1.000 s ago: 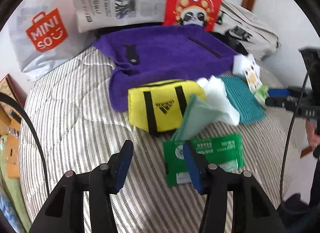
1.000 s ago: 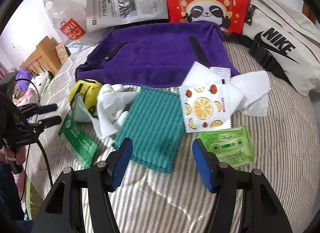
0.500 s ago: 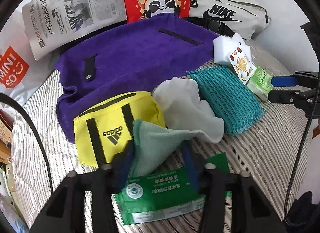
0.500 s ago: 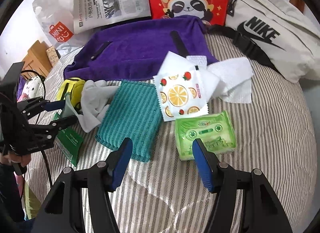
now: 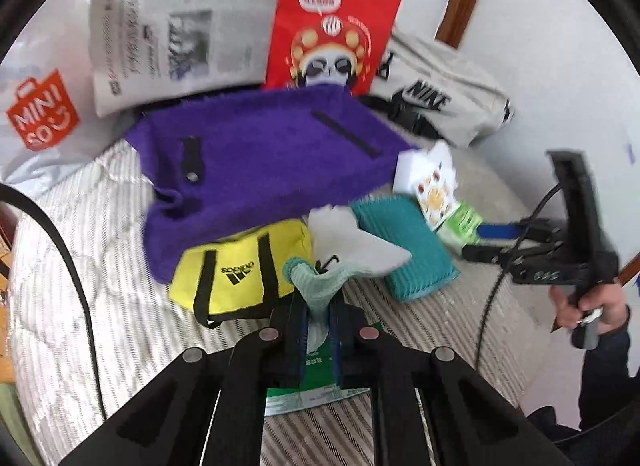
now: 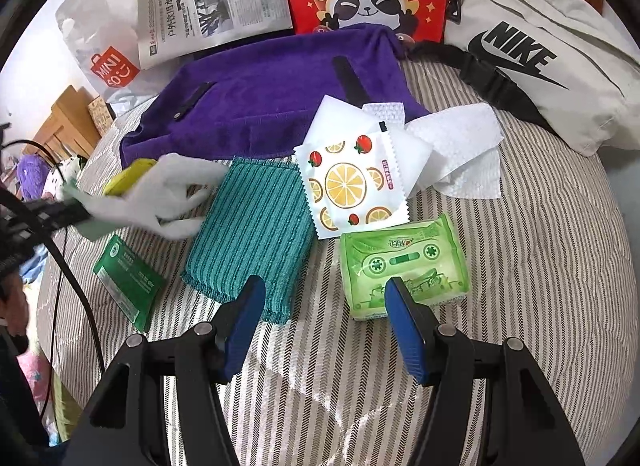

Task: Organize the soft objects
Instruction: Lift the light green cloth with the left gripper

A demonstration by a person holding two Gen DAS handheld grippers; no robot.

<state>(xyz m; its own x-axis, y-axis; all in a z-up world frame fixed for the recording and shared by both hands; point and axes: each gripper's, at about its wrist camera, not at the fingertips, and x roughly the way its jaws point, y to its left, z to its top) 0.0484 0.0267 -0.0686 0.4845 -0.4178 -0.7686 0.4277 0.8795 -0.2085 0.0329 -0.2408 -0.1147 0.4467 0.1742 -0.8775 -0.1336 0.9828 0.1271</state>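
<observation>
Open a second ago, the left tool [image 5: 319,330] now clamps the mint cloth [image 5: 316,286]. The right tool [image 6: 325,320] remains open above the bed [image 6: 540,266].

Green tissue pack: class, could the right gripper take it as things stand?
Probably yes. The right gripper is open, the green tissue pack lies just ahead of its fingers with nothing on top, though the fruit-print packet touches its far edge.

Duffel bag [image 5: 236,270] left of ribbed cloth [image 5: 404,250], towel [image 5: 260,161] behind both
</observation>
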